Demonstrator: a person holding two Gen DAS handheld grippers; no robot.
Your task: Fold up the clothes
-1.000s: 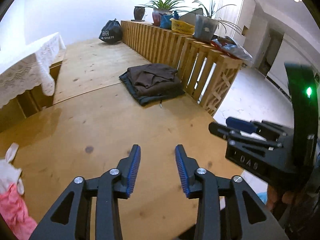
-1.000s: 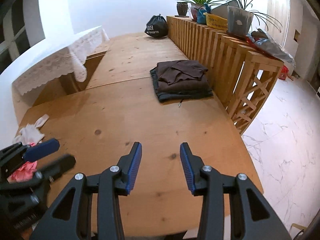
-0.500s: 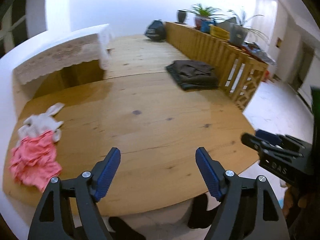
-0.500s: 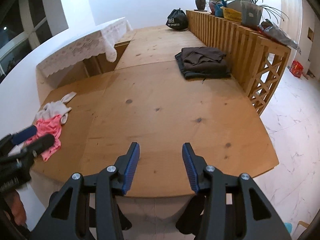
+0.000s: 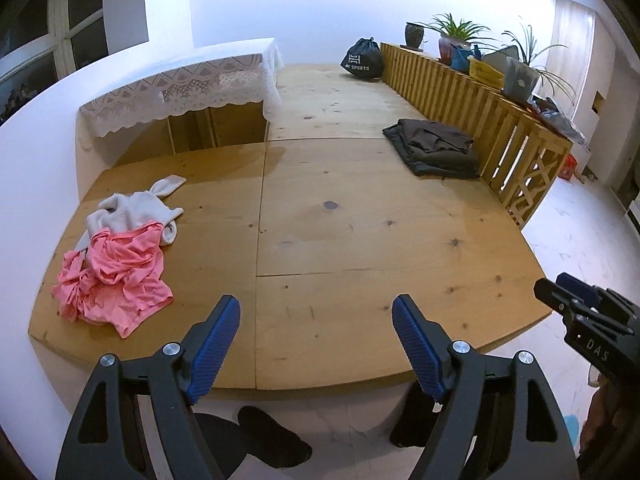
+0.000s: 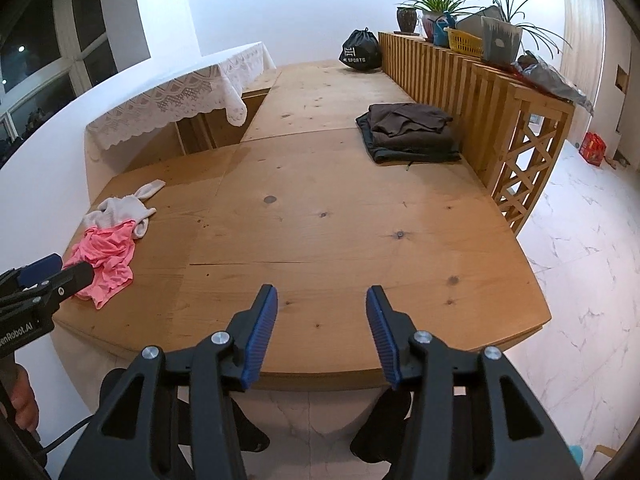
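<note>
A crumpled pink garment (image 5: 116, 276) (image 6: 106, 262) lies at the left of the wooden table (image 5: 360, 248) (image 6: 340, 220), with a rumpled white garment (image 5: 132, 210) (image 6: 120, 210) just behind it. A folded stack of dark clothes (image 5: 434, 146) (image 6: 408, 132) sits at the far right by the slatted rack. My left gripper (image 5: 316, 338) hangs open and wide over the table's near edge, nothing between its fingers. My right gripper (image 6: 322, 330) is open too, its jaws still opening, empty, over the near edge. Each gripper shows at the side of the other's view.
A slatted wooden rack (image 5: 480, 108) (image 6: 480, 88) with plants and a yellow basket (image 6: 464, 42) borders the right side. A lace-covered shelf (image 5: 180, 88) stands at the back left, a black sports bag (image 5: 362, 60) at the far end. A person's dark-socked feet (image 5: 272, 436) stand below.
Both grippers pulled back from above the table to its near edge, so the whole tabletop shows. The left jaws spread much wider and swung left; the right jaws widened a little.
</note>
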